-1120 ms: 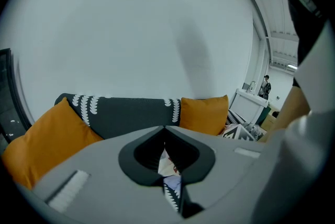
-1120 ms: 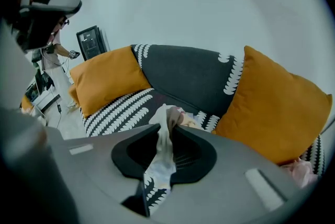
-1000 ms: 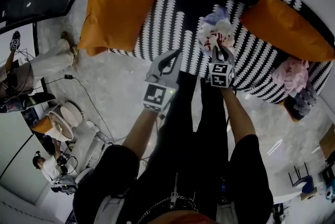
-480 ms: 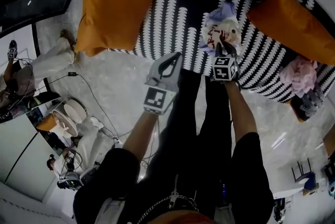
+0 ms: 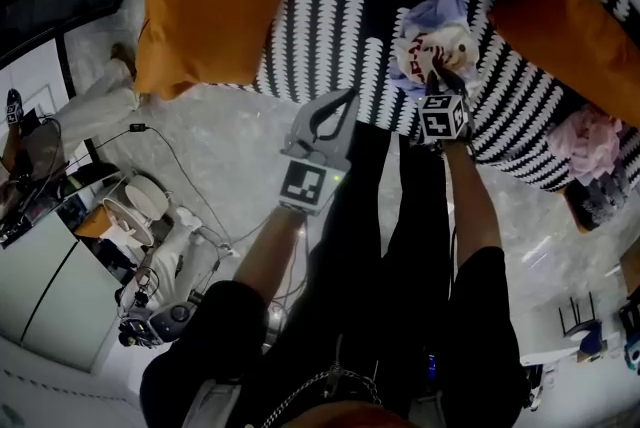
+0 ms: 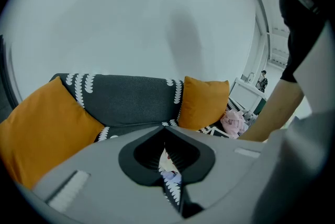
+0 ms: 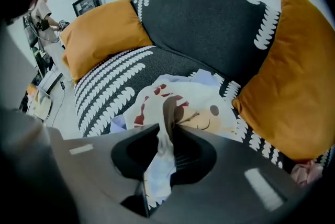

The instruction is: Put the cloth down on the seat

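The cloth, white and pale blue with a red and tan print, lies bunched on the black-and-white patterned sofa seat. My right gripper points steeply down over it, shut on a fold. In the right gripper view that fold of cloth rises from the seat and runs between the jaws of the right gripper. My left gripper hangs left of the cloth, in front of the seat's edge, its tips together and nothing held. In the left gripper view, the left gripper faces the sofa back.
Orange cushions stand at both ends of the seat. A pink cloth lies at the sofa's right end beside a dark bag. On the floor to the left are a fan, a cable and a seated person.
Both grippers have sunk toward the sofa. The right one has brought the cloth down, and it now spreads on the seat with only a fold still pinched.
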Demonstrator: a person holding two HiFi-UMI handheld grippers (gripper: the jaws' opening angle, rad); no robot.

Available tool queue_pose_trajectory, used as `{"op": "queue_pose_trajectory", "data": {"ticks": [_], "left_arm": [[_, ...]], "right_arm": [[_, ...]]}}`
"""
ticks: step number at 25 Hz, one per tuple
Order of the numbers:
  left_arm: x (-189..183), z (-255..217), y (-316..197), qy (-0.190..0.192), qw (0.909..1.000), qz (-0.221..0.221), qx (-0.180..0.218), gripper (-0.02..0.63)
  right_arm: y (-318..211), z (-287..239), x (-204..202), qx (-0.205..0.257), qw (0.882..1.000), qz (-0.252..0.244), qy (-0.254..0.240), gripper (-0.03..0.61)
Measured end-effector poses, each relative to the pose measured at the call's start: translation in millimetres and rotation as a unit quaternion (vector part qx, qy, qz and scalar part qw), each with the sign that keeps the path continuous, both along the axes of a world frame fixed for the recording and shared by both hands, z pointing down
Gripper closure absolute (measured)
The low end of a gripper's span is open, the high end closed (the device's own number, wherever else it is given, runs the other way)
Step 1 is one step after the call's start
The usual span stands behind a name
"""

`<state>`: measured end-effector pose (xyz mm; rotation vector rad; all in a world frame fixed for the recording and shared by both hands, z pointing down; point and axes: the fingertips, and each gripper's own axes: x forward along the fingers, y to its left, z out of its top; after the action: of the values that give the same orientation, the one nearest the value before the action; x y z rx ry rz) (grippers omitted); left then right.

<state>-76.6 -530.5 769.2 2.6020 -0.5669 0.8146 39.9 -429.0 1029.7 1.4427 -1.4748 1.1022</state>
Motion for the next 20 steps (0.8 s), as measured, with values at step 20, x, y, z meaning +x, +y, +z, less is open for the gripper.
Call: {"op": "queue_pose_trajectory", "data": {"ticks": [20], "left_arm": [[-1.1, 10.1, 3.3, -0.003, 0.9997, 0.023, 0.001, 0.604]], "right_arm": [[-2.7, 46.9, -0.7, -0.063, 0.998, 0.011, -0.016, 0.478]]}}
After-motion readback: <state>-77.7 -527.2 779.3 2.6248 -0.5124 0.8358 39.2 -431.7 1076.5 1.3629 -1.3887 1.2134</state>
